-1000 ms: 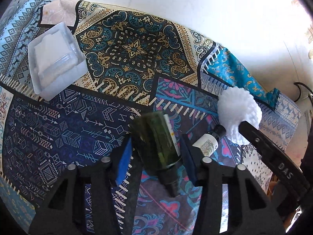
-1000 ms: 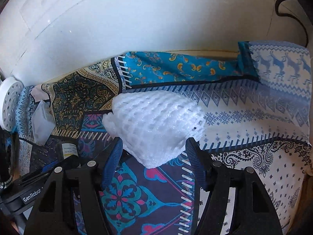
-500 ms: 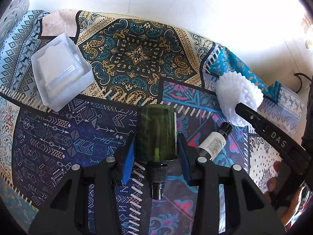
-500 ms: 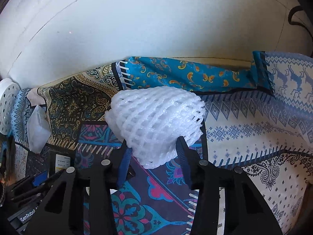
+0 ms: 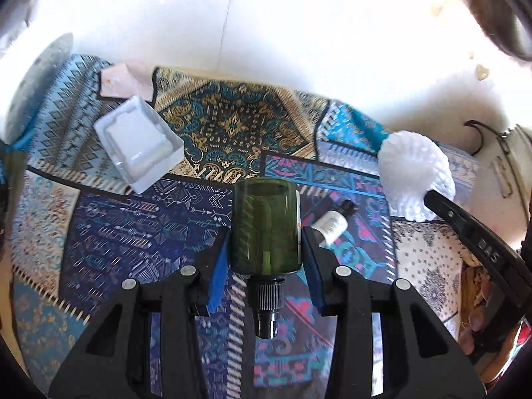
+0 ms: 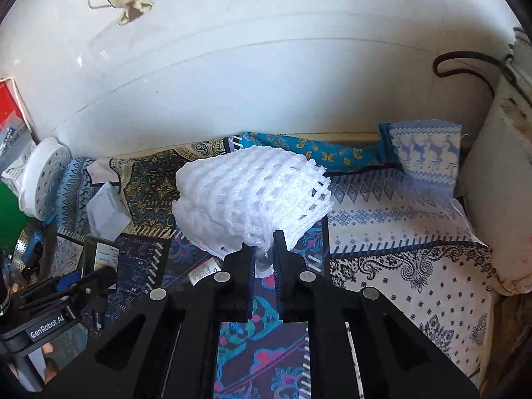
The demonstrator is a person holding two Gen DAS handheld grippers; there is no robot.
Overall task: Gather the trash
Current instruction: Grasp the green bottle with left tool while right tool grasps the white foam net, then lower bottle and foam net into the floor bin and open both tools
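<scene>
A dark green bottle [image 5: 266,226] hangs above the patterned cloth [image 5: 133,232], cap toward the camera, with my left gripper [image 5: 266,242] shut on its sides. The same bottle [image 6: 99,256] shows at the lower left of the right wrist view. My right gripper [image 6: 264,246] is shut on the bottom edge of a white foam net [image 6: 252,196], which is raised off the cloth. In the left wrist view the foam net [image 5: 415,173] sits at the right. A small white bottle with a black cap [image 5: 331,224] lies on the cloth between the two grippers.
A white plastic tray [image 5: 139,146] lies on the cloth at the back left. A white perforated disc [image 6: 43,179] leans at the far left by the white wall. A dark cable [image 6: 465,63] hangs at the right. A person's fingers [image 5: 472,326] grip the right handle.
The right jaws have shut on the foam net and lifted it. The left gripper has risen with the green bottle, which has swung straight between the pads. The cloth looks farther away in both views.
</scene>
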